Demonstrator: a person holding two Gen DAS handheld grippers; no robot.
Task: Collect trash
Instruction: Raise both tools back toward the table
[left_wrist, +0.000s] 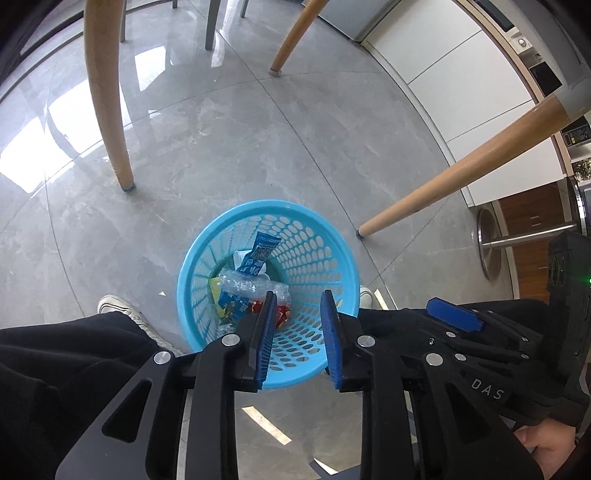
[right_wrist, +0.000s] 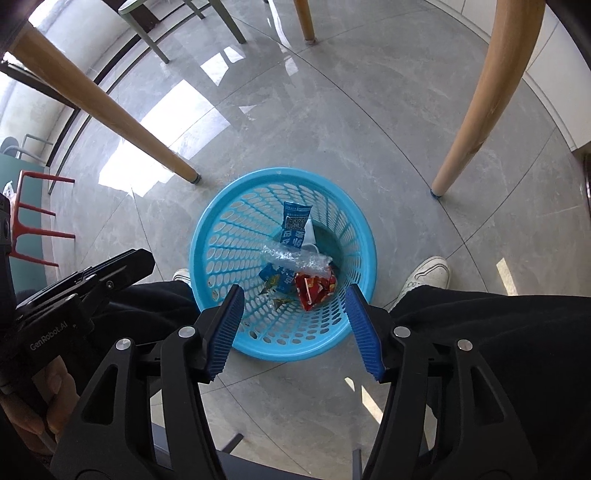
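Observation:
A light blue perforated trash basket (left_wrist: 325, 236) stands on the grey tiled floor between the person's feet; it also shows in the right wrist view (right_wrist: 221, 229). Inside lie a blue wrapper (left_wrist: 258, 254) (right_wrist: 293, 225), crumpled clear plastic (left_wrist: 247, 286) (right_wrist: 299, 258), a red wrapper (right_wrist: 314, 290) and a small blue and yellow packet (left_wrist: 231, 306) (right_wrist: 275, 280). My left gripper (left_wrist: 298, 306) is open and empty above the basket's near rim. My right gripper (right_wrist: 295, 299) is open wide and empty above the basket.
Wooden table legs (left_wrist: 107, 103) (left_wrist: 454, 181) (right_wrist: 476, 107) (right_wrist: 107, 110) stand around the basket. White shoes (left_wrist: 125, 310) (right_wrist: 424, 277) flank it. White cabinets (left_wrist: 461, 74) are at the right. A red rack (right_wrist: 33, 218) is at the left.

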